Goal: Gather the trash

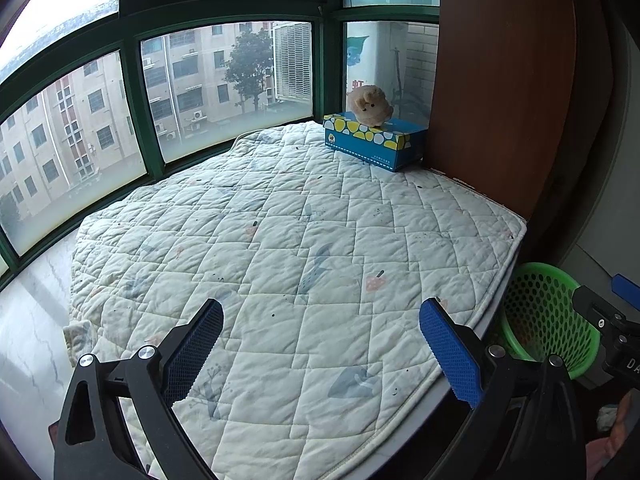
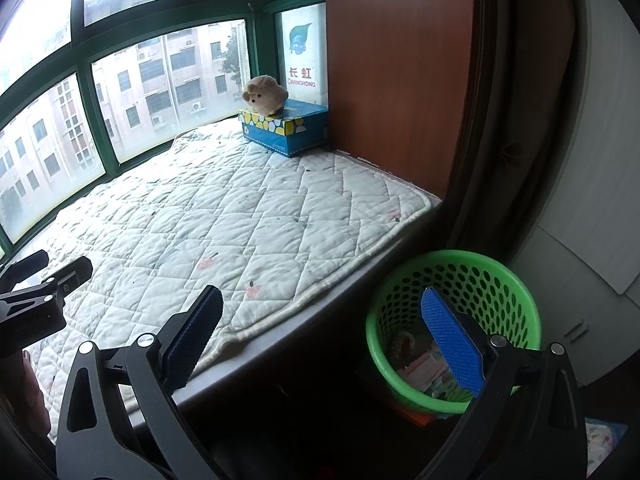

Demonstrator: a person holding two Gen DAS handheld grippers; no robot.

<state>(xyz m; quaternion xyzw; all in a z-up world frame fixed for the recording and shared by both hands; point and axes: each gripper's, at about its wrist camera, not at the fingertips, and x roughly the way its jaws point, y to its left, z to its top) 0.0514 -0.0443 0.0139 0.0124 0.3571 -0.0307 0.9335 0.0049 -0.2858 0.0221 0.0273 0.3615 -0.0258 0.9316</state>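
A green perforated waste basket stands on the floor beside the window seat, with some pink and mixed trash in its bottom. It also shows at the right in the left wrist view. My right gripper is open and empty, its right finger over the basket's mouth and its left finger over the seat's edge. My left gripper is open and empty above the front of the white quilted mat. The left gripper also shows at the left of the right wrist view.
A blue tissue box with a beige plush toy on top sits at the mat's far corner, against a brown wooden panel. Green-framed windows close the back. A crumpled cloth lies left of the mat.
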